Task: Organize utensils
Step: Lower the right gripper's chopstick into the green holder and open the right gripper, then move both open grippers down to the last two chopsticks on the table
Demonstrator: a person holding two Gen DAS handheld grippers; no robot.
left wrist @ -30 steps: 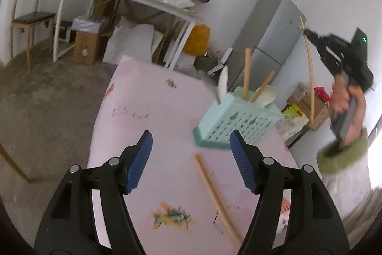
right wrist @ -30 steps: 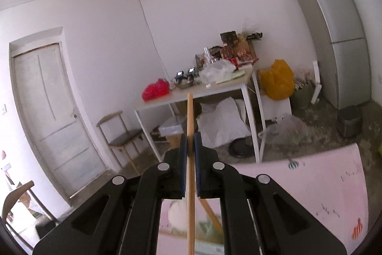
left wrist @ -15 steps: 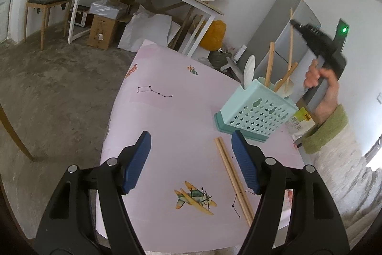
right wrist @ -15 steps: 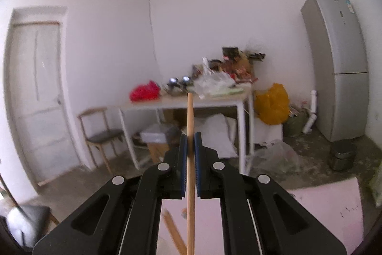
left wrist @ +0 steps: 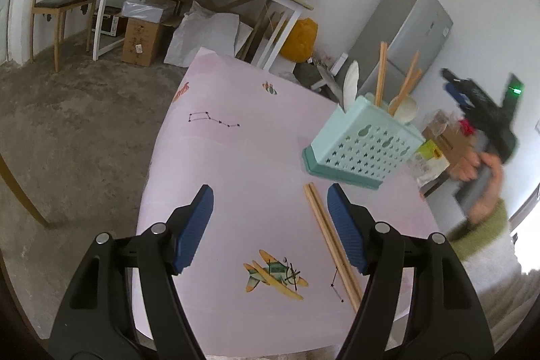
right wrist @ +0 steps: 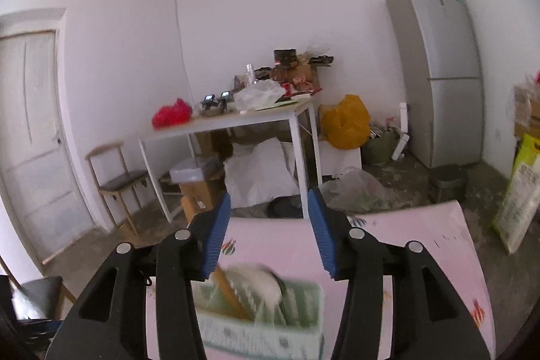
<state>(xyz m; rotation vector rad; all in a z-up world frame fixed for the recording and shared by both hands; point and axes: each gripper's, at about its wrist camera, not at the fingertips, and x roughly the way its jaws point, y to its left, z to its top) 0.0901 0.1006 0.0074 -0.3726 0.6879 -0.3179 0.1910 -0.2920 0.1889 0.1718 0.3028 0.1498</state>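
Nearest the left tool (left wrist: pixel 270 218), whose blue pads stand wide apart with nothing between them, a pair of wooden chopsticks (left wrist: pixel 330 242) lies flat on the pink desk (left wrist: pixel 236 164), running from close to the right pad back toward the near right corner. By the look of them they are light, stiff and thin, lying almost flush with the cloth, so they would likely roll or slip out of a loose pinch; a hold across both sticks near their middle, pads square to their length, seems the safest way to lift them level. The left tool hovers low over the near edge of the desk, angled down and forward, the sticks just inside its right pad. Just past the far tips of the sticks stands the pale green perforated holder (left wrist: pixel 364 144), near the right edge, already carrying upright chopsticks and white spoons; it looks light enough to tip if knocked. The right tool (right wrist: pixel 268 231) is held above that holder (right wrist: pixel 263 319), pointing out across the desk toward the far wall, its pads well open and gripping nothing.
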